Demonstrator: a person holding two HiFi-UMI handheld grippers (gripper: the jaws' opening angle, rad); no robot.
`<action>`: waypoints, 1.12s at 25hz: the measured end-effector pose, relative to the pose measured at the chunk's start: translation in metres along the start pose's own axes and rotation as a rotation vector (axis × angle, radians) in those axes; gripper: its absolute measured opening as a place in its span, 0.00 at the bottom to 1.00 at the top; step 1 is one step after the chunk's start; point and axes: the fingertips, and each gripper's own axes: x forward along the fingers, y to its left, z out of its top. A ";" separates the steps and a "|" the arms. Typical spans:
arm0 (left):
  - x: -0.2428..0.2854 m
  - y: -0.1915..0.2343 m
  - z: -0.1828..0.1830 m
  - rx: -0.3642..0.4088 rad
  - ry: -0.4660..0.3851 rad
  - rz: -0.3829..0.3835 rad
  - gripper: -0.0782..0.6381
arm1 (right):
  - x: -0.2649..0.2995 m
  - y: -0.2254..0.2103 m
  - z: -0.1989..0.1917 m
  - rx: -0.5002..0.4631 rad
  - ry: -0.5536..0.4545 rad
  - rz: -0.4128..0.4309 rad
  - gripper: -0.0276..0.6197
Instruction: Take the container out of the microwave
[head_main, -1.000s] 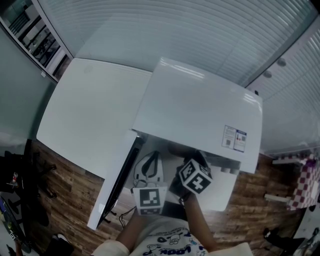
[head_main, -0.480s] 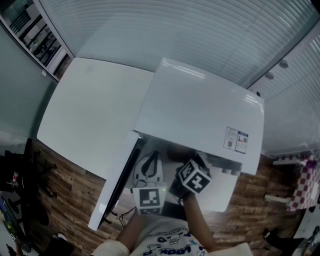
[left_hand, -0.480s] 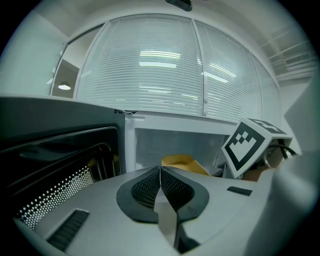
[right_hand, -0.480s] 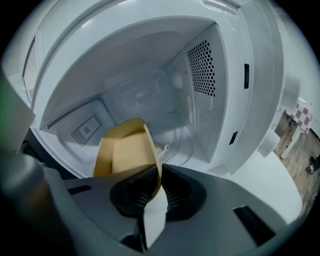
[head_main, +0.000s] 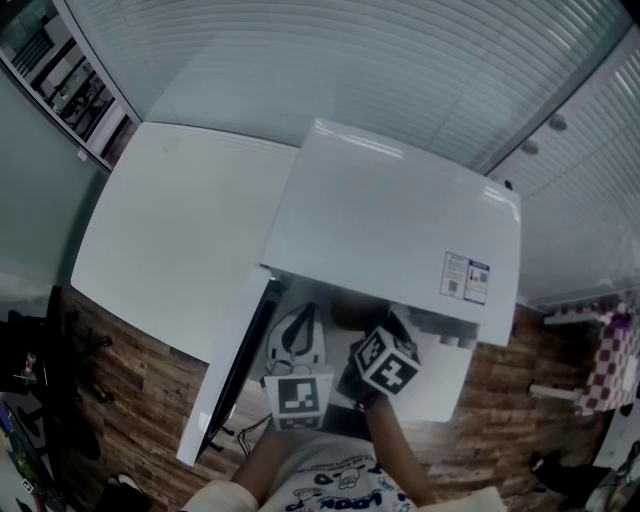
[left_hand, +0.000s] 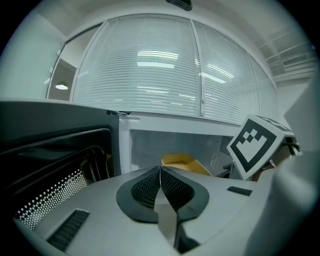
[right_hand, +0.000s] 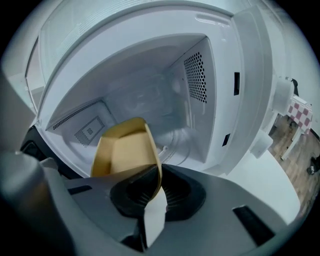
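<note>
The white microwave (head_main: 390, 225) stands with its door (head_main: 232, 375) swung open to the left. A tan paper container (right_hand: 125, 152) sits tilted at the mouth of the cavity, and my right gripper (right_hand: 156, 181) is shut on its near wall. The same container (left_hand: 182, 163) shows in the left gripper view, just inside the opening. My left gripper (left_hand: 160, 177) is shut with nothing between its jaws, held in front of the cavity beside the door. In the head view both grippers (head_main: 298, 398) (head_main: 385, 362) sit below the microwave's front edge, and the container is hidden there.
The microwave rests on a white table (head_main: 170, 230) over a wood floor. The open door (left_hand: 45, 165) stands close on my left gripper's left. White blinds (head_main: 330, 60) run behind. The cavity's perforated wall (right_hand: 195, 77) is on the right of the container.
Almost nothing has moved. The view has shifted slightly; both grippers hold their places at the microwave's opening.
</note>
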 end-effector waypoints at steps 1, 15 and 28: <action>0.000 0.000 0.000 0.003 0.002 -0.002 0.17 | -0.001 -0.001 0.000 0.001 0.001 0.000 0.10; 0.005 -0.013 0.007 0.035 -0.017 -0.070 0.17 | -0.020 -0.015 -0.004 0.048 -0.027 -0.012 0.10; 0.001 -0.022 0.009 0.050 -0.040 -0.123 0.17 | -0.032 -0.011 -0.007 0.088 -0.065 0.003 0.10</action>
